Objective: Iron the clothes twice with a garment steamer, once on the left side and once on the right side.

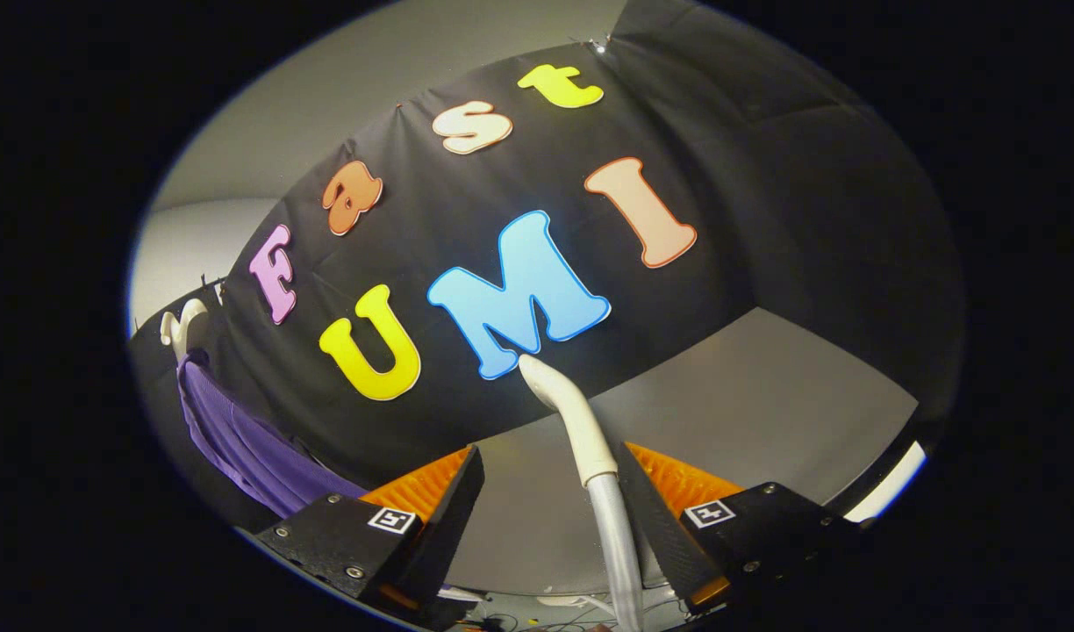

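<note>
Two fingers of the gripper (546, 518) are standing wide apart at the bottom of the frame, holding nothing. Largest in the scene, the grey table (765, 395) is spreading across the lower right. Next in size, the purple garment (239, 439) is hanging on a pale hanger (182, 329) at the lower left of the frame, well to the left of the left finger. Smallest, the steamer head (568, 412) with its ribbed hose (616, 544) is rising between the fingers, lying close against the right finger; whether it is touching that finger cannot be told. By this evidence the step in hand appears to be the taking up of the steamer, with no ironing pass begun. The next move is calling for the fingers to centre on the handle and close on it, then to swing left toward the garment.
</note>
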`<action>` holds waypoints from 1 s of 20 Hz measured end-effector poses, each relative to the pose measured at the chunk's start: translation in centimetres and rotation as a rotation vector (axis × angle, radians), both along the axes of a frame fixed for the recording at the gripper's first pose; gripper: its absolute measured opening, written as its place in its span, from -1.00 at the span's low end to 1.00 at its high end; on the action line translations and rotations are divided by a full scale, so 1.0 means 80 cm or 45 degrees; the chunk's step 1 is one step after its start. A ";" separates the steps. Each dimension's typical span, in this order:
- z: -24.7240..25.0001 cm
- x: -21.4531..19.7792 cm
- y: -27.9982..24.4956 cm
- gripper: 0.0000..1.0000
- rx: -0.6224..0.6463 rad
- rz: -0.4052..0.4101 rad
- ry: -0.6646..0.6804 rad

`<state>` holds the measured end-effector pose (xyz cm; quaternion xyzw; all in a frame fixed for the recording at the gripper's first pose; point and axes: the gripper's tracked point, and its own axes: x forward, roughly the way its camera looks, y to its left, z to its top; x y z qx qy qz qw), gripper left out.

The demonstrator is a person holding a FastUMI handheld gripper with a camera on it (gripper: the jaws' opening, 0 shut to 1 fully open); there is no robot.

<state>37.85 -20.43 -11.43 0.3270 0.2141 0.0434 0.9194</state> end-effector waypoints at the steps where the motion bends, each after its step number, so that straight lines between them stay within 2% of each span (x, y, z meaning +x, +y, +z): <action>1: -0.008 0.010 0.000 0.90 0.020 0.004 0.011; 10: -0.053 0.067 -0.019 0.89 0.187 0.017 0.111; 16: -0.101 0.086 0.011 0.89 0.279 0.186 0.254; 20: -0.123 0.090 0.017 0.89 0.364 0.258 0.326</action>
